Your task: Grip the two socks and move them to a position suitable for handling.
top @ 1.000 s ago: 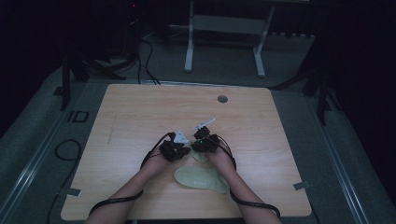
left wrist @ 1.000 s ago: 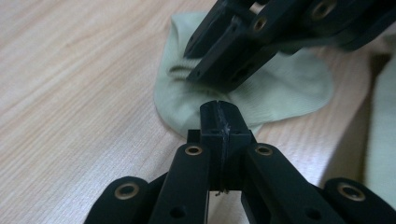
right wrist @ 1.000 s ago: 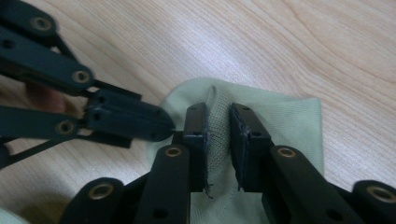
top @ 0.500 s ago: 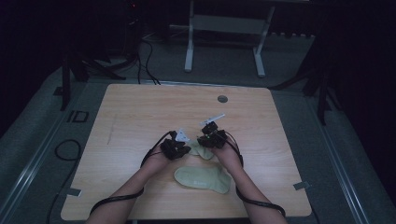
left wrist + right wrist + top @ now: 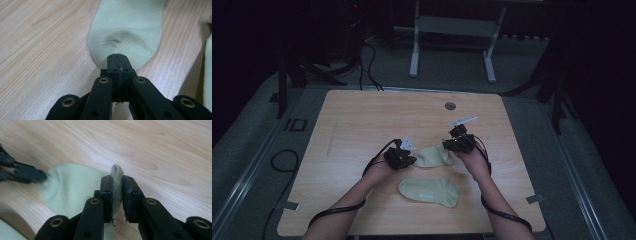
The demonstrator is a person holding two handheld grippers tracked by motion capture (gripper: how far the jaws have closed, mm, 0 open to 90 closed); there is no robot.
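Sock (image 5: 434,156) between both grippers' jaws

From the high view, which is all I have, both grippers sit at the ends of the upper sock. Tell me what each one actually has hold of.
Observer: The left gripper is shut on the rounded toe end of the upper sock, pinching just its edge.
Operator: Report the right one.
Observer: The right gripper is clamped on the ribbed cuff, which stands up in a fold between its fingers.
Operator: Check that the sock is off the table.
Observer: In the right gripper view the sock's middle lies on the wooden table; only the cuff end is lifted.
Operator: Say where the second sock is.
Observer: The second sock lies flat, nearer the person, apart from both grippers.
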